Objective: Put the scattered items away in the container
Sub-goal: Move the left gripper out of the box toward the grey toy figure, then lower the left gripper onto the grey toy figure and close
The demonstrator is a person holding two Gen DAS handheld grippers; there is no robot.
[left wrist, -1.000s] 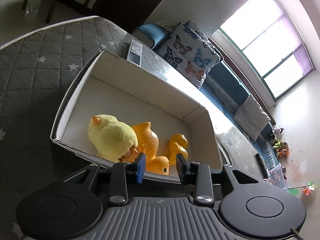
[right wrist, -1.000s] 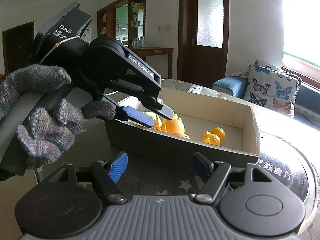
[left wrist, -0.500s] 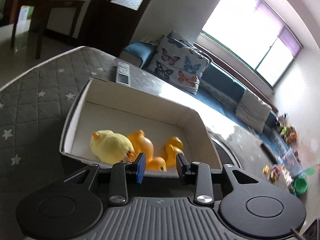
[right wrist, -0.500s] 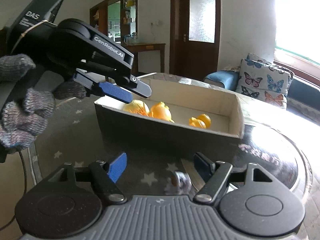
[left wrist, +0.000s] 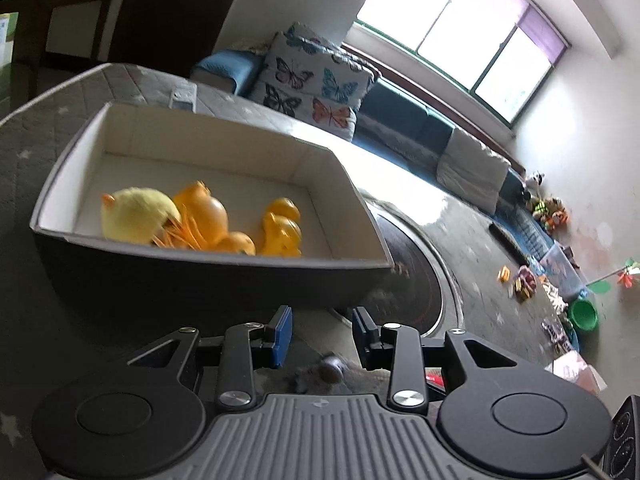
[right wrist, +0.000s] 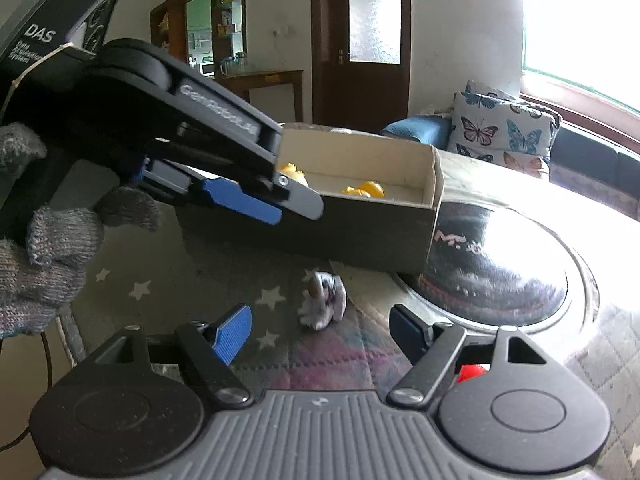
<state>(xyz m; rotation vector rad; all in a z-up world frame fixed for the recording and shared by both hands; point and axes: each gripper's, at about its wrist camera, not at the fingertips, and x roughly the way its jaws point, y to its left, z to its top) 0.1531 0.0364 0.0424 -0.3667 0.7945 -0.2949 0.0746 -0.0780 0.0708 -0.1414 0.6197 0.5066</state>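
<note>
An open cardboard box (left wrist: 208,268) (right wrist: 360,232) stands on the star-patterned table cover. Inside lie a yellow plush chick (left wrist: 138,216) and orange rubber ducks (left wrist: 280,228) (right wrist: 364,189). A small white and brown toy (right wrist: 324,300) lies on the cover in front of the box; it also shows blurred in the left wrist view (left wrist: 330,366). My left gripper (left wrist: 322,336) is open and empty, low in front of the box; it shows in the right wrist view (right wrist: 260,206). My right gripper (right wrist: 320,332) is open and empty, just short of the small toy.
A round black glass plate (right wrist: 500,272) (left wrist: 416,276) is set in the table right of the box. A remote (left wrist: 182,98) lies behind the box. A red object (right wrist: 472,372) sits near my right finger. A sofa with butterfly cushions (left wrist: 316,80) stands beyond.
Both grippers pulled back and down from the box. The small white toy came into view between my right fingers. My left jaws opened a little wider.
</note>
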